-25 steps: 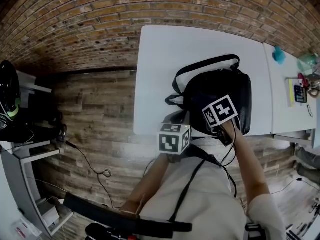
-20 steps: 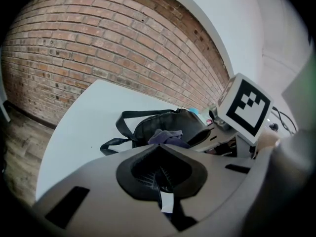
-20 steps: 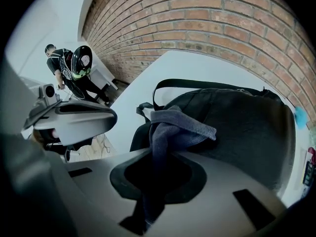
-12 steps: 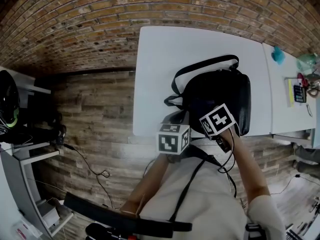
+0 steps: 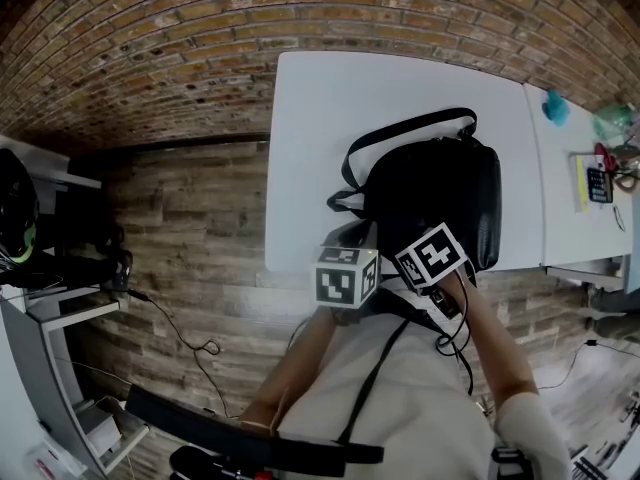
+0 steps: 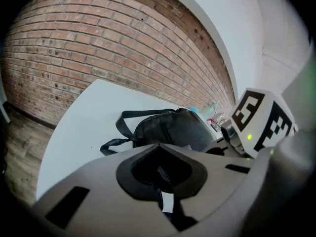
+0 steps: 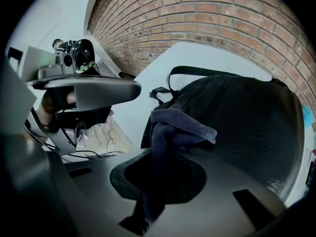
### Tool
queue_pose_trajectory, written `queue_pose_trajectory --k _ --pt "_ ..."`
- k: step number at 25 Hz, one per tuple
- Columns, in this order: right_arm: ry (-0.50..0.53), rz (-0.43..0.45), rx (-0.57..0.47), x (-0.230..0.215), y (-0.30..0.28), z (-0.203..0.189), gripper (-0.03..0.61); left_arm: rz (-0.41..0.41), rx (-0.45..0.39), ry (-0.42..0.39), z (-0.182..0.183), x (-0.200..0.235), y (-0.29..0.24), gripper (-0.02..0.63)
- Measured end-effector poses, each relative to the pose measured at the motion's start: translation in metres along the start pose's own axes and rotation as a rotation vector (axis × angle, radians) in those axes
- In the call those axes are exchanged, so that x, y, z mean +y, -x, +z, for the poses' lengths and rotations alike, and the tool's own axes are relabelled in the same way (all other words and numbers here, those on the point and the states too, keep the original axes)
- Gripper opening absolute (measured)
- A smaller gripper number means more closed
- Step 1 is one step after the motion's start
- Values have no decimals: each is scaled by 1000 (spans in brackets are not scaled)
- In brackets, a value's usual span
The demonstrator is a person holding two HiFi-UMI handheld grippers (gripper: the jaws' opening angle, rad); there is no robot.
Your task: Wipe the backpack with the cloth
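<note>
Wiping step: the cloth point(image 7: 174, 126) was clamped in the right gripper point(image 7: 156, 149) against the backpack point(image 7: 252, 122), the left gripper point(image 6: 161, 174) closed empty; a pressed sweep was judged due next.

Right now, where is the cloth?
In the right gripper view, the dark cloth is clamped by the right gripper, its free end lying against the near edge of the black backpack on the white table.
</note>
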State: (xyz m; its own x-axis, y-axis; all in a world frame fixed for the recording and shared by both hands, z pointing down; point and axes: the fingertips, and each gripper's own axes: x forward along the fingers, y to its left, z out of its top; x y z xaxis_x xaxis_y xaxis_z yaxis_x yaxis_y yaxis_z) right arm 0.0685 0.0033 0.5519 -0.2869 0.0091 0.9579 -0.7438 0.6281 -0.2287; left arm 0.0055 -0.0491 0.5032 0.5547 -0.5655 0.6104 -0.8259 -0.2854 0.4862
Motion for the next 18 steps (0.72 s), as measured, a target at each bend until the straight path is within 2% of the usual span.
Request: queue_pose_trajectory --k 10,14,18 --pt "12 44 49 11 -10 -18 38 -4 2 -12 2 -4 -1 3" --pt "-22 73 18 9 -1 -14 38 -14 -3 -1 7 -7 2 3" --pt "-64 92 -57 0 23 -6 38 -34 -25 1 20 -13 6 3"
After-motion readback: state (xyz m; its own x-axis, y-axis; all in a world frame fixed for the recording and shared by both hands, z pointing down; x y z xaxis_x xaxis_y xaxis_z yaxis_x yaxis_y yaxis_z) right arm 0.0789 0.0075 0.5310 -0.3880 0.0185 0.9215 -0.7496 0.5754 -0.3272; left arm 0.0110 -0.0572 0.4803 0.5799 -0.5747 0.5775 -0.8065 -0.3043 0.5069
